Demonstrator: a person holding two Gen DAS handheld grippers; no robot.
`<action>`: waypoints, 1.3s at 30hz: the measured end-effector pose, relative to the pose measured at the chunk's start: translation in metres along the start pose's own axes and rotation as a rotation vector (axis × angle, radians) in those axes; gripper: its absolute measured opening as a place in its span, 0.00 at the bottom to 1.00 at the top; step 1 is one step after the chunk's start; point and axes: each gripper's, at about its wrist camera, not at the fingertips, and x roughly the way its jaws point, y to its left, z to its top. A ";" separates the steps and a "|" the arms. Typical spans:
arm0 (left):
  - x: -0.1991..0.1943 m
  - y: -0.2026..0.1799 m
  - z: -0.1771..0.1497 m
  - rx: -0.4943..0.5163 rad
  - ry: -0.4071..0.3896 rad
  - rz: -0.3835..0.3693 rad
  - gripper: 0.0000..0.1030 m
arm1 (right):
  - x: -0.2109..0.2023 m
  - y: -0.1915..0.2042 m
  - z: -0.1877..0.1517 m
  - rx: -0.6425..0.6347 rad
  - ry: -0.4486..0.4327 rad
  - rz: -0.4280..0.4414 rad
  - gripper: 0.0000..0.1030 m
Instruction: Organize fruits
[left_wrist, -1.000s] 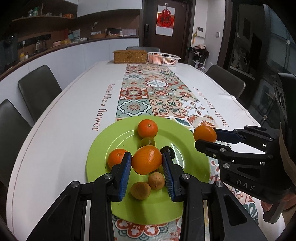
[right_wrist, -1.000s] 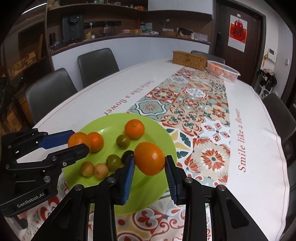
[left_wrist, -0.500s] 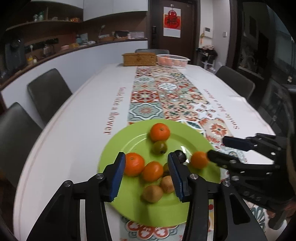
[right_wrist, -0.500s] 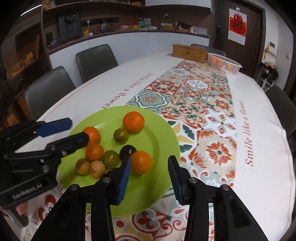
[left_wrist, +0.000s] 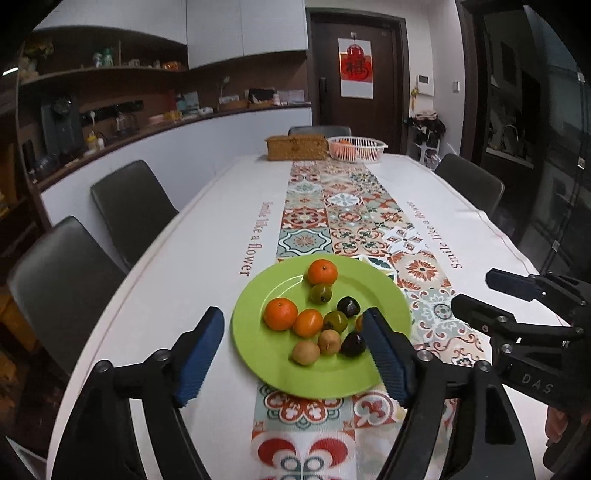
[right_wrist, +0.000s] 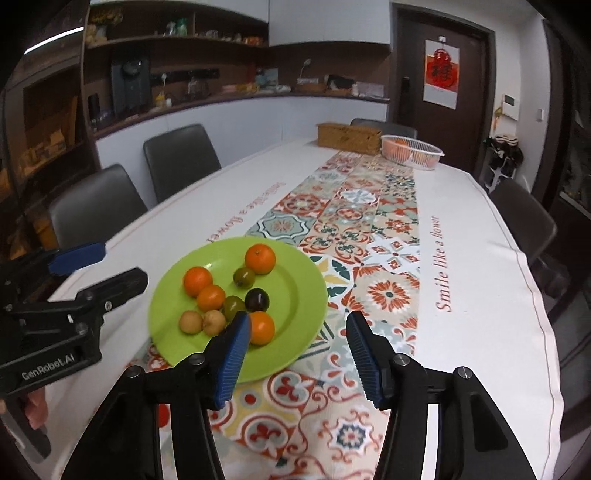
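Note:
A green plate (left_wrist: 266, 354) (right_wrist: 306, 306) lies on the patterned runner and holds several fruits: oranges (left_wrist: 280, 314) (right_wrist: 260, 258), greenish plums (left_wrist: 320, 293), dark plums (right_wrist: 257, 299) and small brown fruits (left_wrist: 306, 352). One orange (right_wrist: 261, 327) lies at the plate's near side, by my right gripper's left finger. My left gripper (left_wrist: 295, 354) is open and empty, raised above the plate's near edge. My right gripper (right_wrist: 297, 354) is open and empty, just right of the plate. Each gripper shows from the side in the other's view (left_wrist: 517, 306) (right_wrist: 81, 273).
A wicker box (left_wrist: 297, 147) and a pink basket with oranges (left_wrist: 356, 147) stand at the table's far end. Dark chairs (left_wrist: 129, 206) line the left side and others (right_wrist: 524, 218) the right. The white tablecloth (right_wrist: 480, 295) spreads beside the runner.
Both grippers let go of their oranges onto the plate, opened wide, and drew back and up from it.

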 end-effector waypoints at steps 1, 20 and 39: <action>-0.006 -0.001 -0.001 0.001 -0.004 0.001 0.81 | -0.009 0.000 -0.002 0.007 -0.007 -0.008 0.56; -0.102 -0.014 -0.049 -0.021 -0.065 0.011 0.99 | -0.122 0.010 -0.053 0.015 -0.107 -0.078 0.79; -0.172 -0.030 -0.077 -0.028 -0.104 -0.005 1.00 | -0.189 0.017 -0.087 0.039 -0.141 -0.064 0.80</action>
